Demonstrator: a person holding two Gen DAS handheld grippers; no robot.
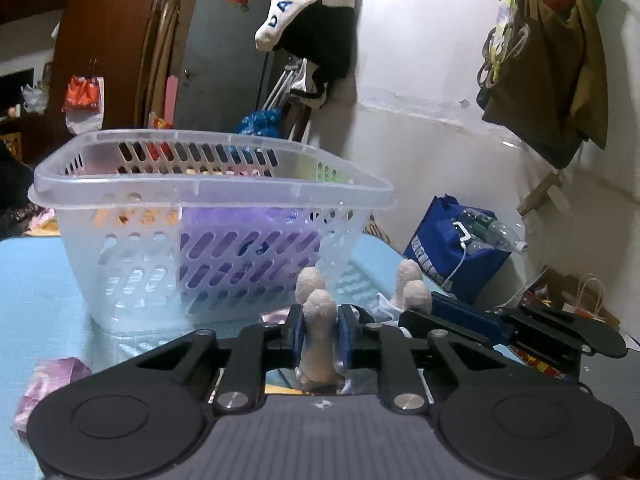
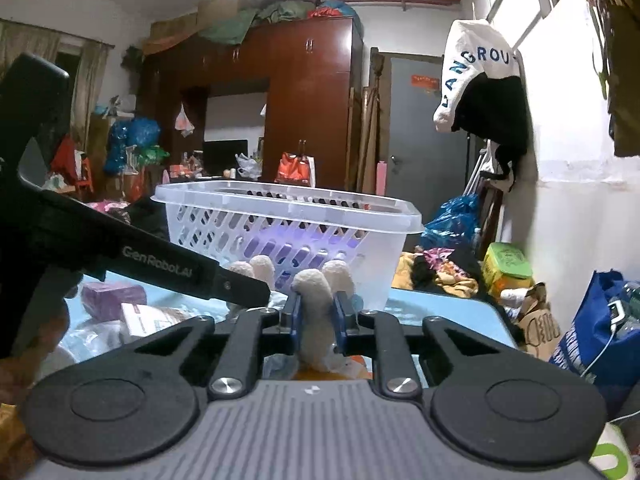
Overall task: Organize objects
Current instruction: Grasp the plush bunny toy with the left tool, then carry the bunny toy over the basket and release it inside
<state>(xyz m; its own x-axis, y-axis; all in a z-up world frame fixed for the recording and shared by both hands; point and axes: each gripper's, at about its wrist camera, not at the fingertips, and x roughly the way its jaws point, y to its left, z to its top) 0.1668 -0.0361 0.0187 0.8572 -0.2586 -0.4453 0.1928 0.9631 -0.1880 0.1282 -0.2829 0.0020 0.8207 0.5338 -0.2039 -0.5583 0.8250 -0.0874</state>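
Gripping a cream plush leg, the left hand-held gripper (image 1: pixel 319 334) has its blue pads pressed against both sides of the fuzzy limb. The right hand-held gripper (image 2: pixel 318 320) is closed the same way on another leg of the same plush toy (image 1: pixel 318 308). Four rounded cream legs stick upward; the toy's body lies low between the two tools and is mostly hidden behind them. No earlier view, so only the clamped state is noted.

From the left wrist view, the right tool's black arm comes in from the right, just beside the toy's far pair of legs. From the right wrist view, the left tool crosses from the left, its tip at the toy.

Toy sits over a light blue desk (image 1: pixel 40 280), just in front of a clear plastic basket (image 1: pixel 208 194) with slotted walls. Basket stands upright on the desk; a purple item (image 1: pixel 248 240) shows through its slots, along with something orange at its left side.

On the desk to the left: a purple box (image 2: pixel 112 294) and a white packet (image 2: pixel 140 318), close together.

Beyond the desk edge on the right, a blue bag (image 1: pixel 444 248) with a plastic bottle (image 1: pixel 488 228) on top. White wall behind, clothes hanging on it.
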